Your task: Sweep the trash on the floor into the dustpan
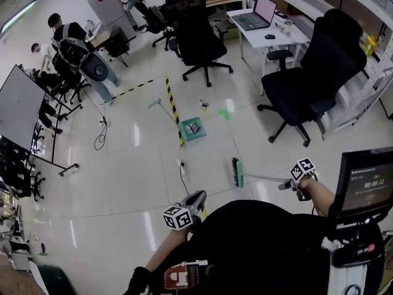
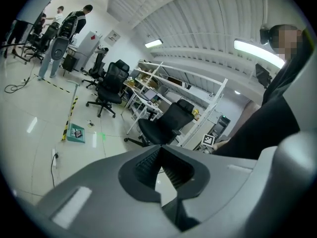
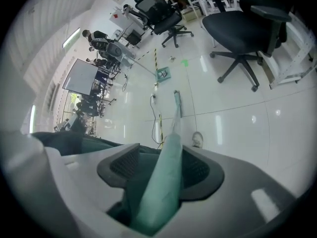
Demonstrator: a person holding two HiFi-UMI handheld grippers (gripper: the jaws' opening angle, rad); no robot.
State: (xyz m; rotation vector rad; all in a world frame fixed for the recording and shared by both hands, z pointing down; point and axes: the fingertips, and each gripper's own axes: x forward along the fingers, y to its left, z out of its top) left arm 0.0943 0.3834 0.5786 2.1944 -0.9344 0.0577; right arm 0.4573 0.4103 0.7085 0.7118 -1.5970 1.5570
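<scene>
Open floor (image 1: 215,151) lies between broom (image 1: 237,173) and dustpan (image 1: 193,129); a black chair (image 1: 307,78) crowds the right.

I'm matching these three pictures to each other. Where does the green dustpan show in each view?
Head view: dustpan at centre, on the floor.
Left gripper view: dustpan at left, on the floor beyond the jaws.
Right gripper view: dustpan at upper centre, past the broom handle.
Shared landmark: the yellow-black floor tape that runs beside it.
</scene>
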